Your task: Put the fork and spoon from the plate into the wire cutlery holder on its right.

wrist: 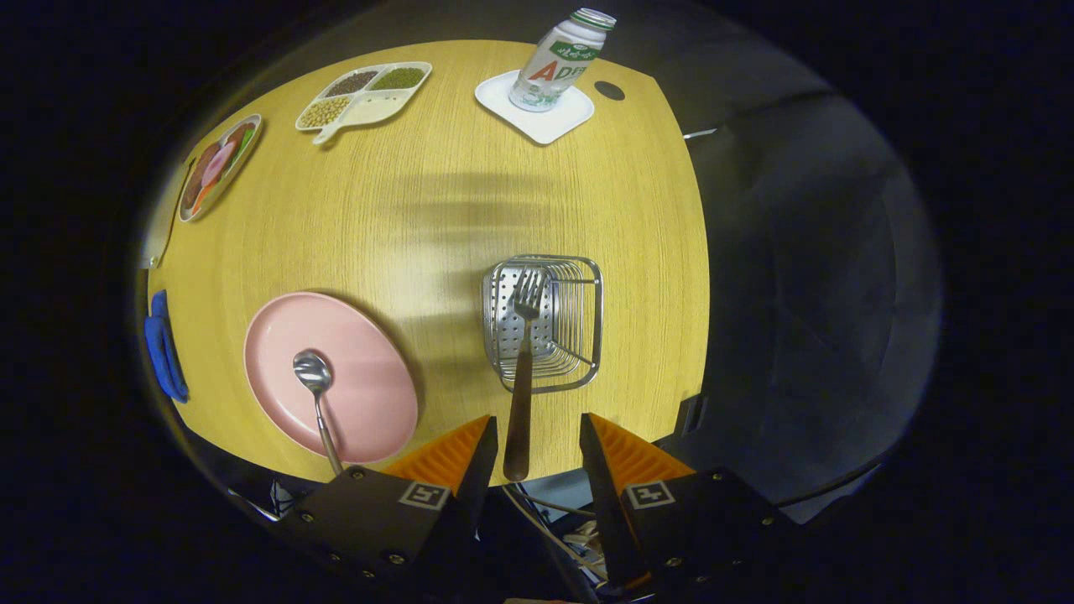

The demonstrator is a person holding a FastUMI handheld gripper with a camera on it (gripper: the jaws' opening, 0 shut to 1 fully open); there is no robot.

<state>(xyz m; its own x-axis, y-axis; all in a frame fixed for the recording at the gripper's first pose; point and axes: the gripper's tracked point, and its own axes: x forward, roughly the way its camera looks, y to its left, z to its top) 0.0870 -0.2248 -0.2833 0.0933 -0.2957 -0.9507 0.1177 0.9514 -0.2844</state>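
Note:
A fork point(520, 394) stands in the wire cutlery holder point(585, 323), tines up against the perforated wall and handle leaning back out over the holder's near rim. The handle's end lies between my fingers, touching neither. My gripper point(537, 440) is open, above the table's near edge, just short of the holder. A metal spoon point(316, 382) lies on the pink plate point(369, 394) to the left of the holder, bowl at the plate's middle and handle reaching over the near rim toward my left finger point(457, 461).
On the far side of the wooden table point(453, 210) are a bottle point(560, 60) on a white coaster point(545, 117), a divided tray of beans point(365, 94) and an oval dish of food point(218, 165). A blue object point(164, 346) sits at the left edge. The table ends just right of the holder.

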